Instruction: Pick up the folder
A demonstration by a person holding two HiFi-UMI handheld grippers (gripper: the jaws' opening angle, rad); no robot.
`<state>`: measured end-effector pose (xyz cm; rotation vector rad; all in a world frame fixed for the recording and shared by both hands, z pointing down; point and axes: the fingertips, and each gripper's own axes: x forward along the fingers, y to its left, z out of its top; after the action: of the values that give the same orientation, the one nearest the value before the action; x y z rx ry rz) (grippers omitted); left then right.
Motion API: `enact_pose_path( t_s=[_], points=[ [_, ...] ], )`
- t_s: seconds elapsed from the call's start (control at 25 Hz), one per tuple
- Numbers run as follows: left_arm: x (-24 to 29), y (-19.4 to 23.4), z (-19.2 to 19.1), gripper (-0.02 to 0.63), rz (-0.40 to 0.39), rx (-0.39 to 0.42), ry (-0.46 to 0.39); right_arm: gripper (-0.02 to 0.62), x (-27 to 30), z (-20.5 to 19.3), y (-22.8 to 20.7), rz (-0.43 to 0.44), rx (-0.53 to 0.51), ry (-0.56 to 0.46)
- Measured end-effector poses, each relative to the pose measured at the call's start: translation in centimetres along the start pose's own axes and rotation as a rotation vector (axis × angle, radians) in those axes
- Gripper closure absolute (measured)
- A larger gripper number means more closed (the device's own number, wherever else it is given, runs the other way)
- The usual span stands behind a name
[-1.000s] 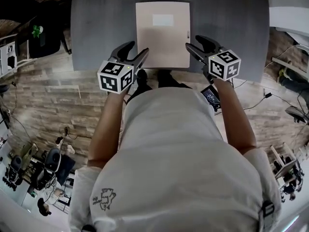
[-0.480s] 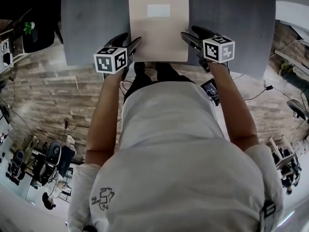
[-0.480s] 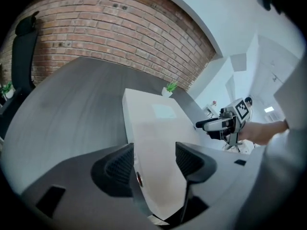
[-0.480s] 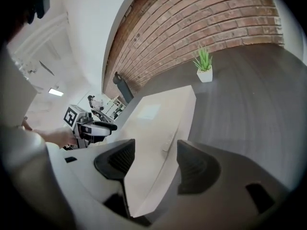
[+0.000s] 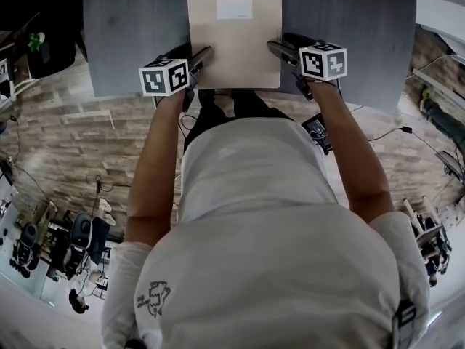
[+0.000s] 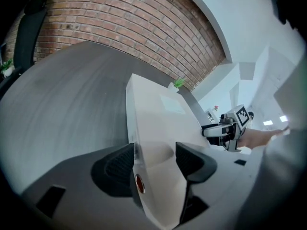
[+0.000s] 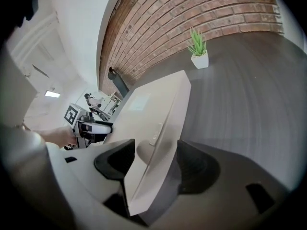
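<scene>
A thick beige folder (image 5: 234, 33) with a white label lies flat on the grey table (image 5: 131, 27), its near end at the table's front edge. My left gripper (image 5: 195, 59) is open at the folder's near left corner. In the left gripper view the folder's (image 6: 158, 123) left edge runs between the jaws of the left gripper (image 6: 153, 162), one jaw over the top face and one beside it on the table side. My right gripper (image 5: 282, 49) is open at the near right corner. In the right gripper view it (image 7: 156, 159) straddles the folder's (image 7: 153, 114) right edge the same way.
A small potted plant (image 7: 198, 49) stands at the table's far end before a brick wall (image 6: 120, 18). A black chair (image 6: 29, 28) stands at the table's left. The person stands against the table's front edge, with cables (image 5: 407, 131) on the wooden floor.
Both grippers have sunk toward the table and closed in on the folder's near corners. Their jaws now straddle its side edges.
</scene>
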<state>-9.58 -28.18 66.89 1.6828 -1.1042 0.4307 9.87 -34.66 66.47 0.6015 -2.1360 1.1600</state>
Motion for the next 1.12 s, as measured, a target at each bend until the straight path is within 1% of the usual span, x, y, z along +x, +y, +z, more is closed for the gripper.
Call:
enact_pose_path(
  t_s=[0.2,0.36,0.6,0.8,0.92,1.04,1.12],
  points=[
    [0.0,-0.1,0.3,0.328,-0.005,0.013,-0.006,0.314,0.4,-0.2,0.0,0.021,-0.011,0.043],
    [0.3,0.0,0.0,0.328,-0.005,-0.001,0.002,0.344,0.8,-0.6,0.6,0.082,0.057,0.046],
    [0.7,0.2,0.3,0.331,-0.003,0.006,-0.020,0.348,1.2,-0.6,0.3,0.076,0.066,0.046],
    [0.3,0.0,-0.1,0.336,0.001,-0.010,-0.023,0.360,0.6,-0.5,0.8,0.057,0.064,0.042],
    [-0.2,-0.4,-0.9,0.336,-0.005,-0.039,-0.028,0.365,0.2,-0.4,1.4,0.055,0.062,0.025],
    [-1.1,-0.8,-0.3,0.336,-0.004,-0.017,-0.064,0.365,-0.2,-0.3,2.0,0.055,0.066,0.006],
    [-1.8,-1.1,-0.1,0.336,-0.001,0.002,-0.070,0.365,-0.7,-0.2,2.4,0.043,0.062,-0.009]
  ],
)
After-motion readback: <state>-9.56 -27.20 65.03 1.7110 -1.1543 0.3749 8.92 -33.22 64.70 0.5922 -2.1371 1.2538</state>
